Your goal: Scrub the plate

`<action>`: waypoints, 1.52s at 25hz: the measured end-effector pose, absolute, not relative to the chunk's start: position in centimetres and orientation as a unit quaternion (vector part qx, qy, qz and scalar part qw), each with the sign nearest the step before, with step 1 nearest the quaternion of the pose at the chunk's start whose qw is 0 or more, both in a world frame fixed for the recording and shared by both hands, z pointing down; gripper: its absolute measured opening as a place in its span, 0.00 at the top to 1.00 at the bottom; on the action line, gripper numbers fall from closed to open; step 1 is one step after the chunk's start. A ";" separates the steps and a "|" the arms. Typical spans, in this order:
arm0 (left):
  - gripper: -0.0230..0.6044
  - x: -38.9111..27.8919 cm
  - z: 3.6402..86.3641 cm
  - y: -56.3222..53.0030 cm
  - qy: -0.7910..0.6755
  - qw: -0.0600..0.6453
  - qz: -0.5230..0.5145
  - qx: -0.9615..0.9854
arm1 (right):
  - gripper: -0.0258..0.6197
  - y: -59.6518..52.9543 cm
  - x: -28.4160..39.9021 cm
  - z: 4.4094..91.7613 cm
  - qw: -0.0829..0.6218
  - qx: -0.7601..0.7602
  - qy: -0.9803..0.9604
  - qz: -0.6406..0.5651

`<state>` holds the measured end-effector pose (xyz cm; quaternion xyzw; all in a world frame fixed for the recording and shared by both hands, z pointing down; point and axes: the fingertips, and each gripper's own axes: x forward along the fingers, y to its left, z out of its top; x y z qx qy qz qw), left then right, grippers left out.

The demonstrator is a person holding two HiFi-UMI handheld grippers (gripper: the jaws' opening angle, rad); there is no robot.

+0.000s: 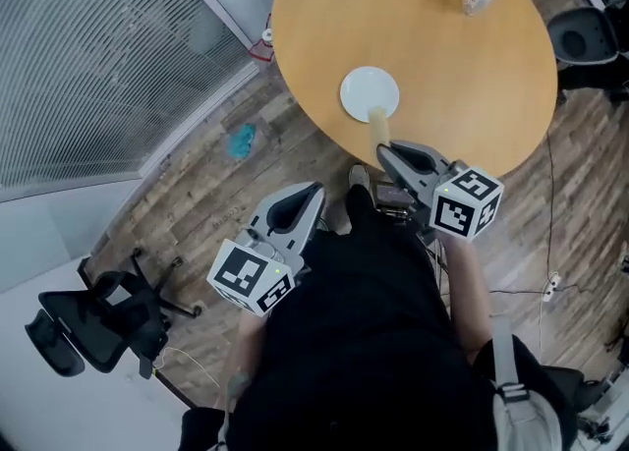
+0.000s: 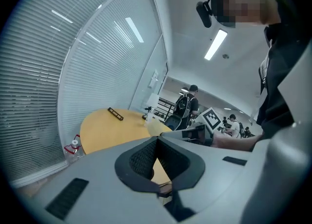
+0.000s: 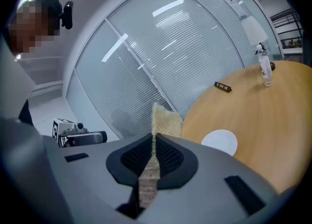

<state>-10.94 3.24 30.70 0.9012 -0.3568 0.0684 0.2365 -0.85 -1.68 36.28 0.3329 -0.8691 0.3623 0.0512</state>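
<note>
While sponge (image 1: 378, 125) sits clamped, plate (image 1: 369, 92) lies on table (image 1: 472, 76)

Right gripper (image 1: 385, 149): jaws pinched tight on the sponge. Sponge tip overlaps the plate's 6 o'clock rim in head view; contact unclear. Left gripper (image 1: 313, 189): at 8 o'clock from the right one, off the table, jaws together, nothing between.
</note>
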 end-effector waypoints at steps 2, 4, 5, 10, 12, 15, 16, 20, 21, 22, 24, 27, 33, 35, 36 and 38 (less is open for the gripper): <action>0.95 -10.2 30.6 1.7 -0.365 0.235 0.070 0.898 | 0.91 -3.2 -0.3 36.9 0.054 0.326 -0.868 0.371; 0.95 -9.1 30.6 0.2 -0.370 0.237 0.070 0.896 | 0.91 -4.7 0.3 37.6 0.056 0.319 -0.867 0.380; 0.95 -8.7 30.8 -0.5 -0.373 0.237 0.071 0.894 | 0.91 -5.3 0.5 38.0 0.059 0.315 -0.866 0.384; 0.95 -6.6 31.6 -2.5 -0.383 0.239 0.080 0.889 | 0.91 -7.8 1.0 41.0 0.080 0.298 -0.860 0.407; 0.95 -6.1 31.7 -2.8 -0.381 0.246 0.081 0.887 | 0.91 -8.4 0.9 42.3 0.095 0.293 -0.857 0.414; 0.95 -5.9 32.5 -3.1 -0.379 0.255 0.084 0.886 | 0.91 -9.3 0.5 44.7 0.125 0.289 -0.853 0.415; 0.95 -6.0 32.8 -3.2 -0.380 0.258 0.085 0.884 | 0.91 -9.6 0.3 45.5 0.131 0.288 -0.851 0.418; 0.95 -6.6 33.9 -3.7 -0.387 0.272 0.086 0.877 | 0.91 -10.6 -0.5 48.8 0.169 0.285 -0.846 0.417; 0.95 -6.6 34.1 -3.7 -0.389 0.277 0.085 0.875 | 0.91 -10.8 -0.6 49.7 0.179 0.285 -0.845 0.416; 0.95 -6.5 34.3 -3.7 -0.391 0.282 0.084 0.872 | 0.91 -10.9 -0.8 50.6 0.188 0.283 -0.843 0.417; 0.95 -6.4 34.7 -3.5 -0.393 0.286 0.088 0.870 | 0.91 -11.2 -1.2 52.2 0.202 0.281 -0.837 0.423; 0.95 -6.4 35.1 -3.1 -0.395 0.283 0.104 0.868 | 0.91 -11.9 -1.7 54.3 0.220 0.279 -0.827 0.435; 0.95 -7.4 35.2 -2.7 -0.413 0.290 0.106 0.857 | 0.91 -13.0 -2.8 57.3 0.239 0.274 -0.807 0.466; 0.95 -7.6 35.2 -2.6 -0.417 0.291 0.108 0.855 | 0.91 -13.7 -2.9 57.8 0.244 0.276 -0.803 0.469; 0.95 -7.6 35.3 -2.6 -0.418 0.292 0.108 0.854 | 0.91 -14.1 -3.0 58.0 0.245 0.277 -0.801 0.471; 0.95 -7.7 35.5 -2.6 -0.420 0.293 0.109 0.852 | 0.91 -14.7 -3.0 58.5 0.246 0.278 -0.797 0.475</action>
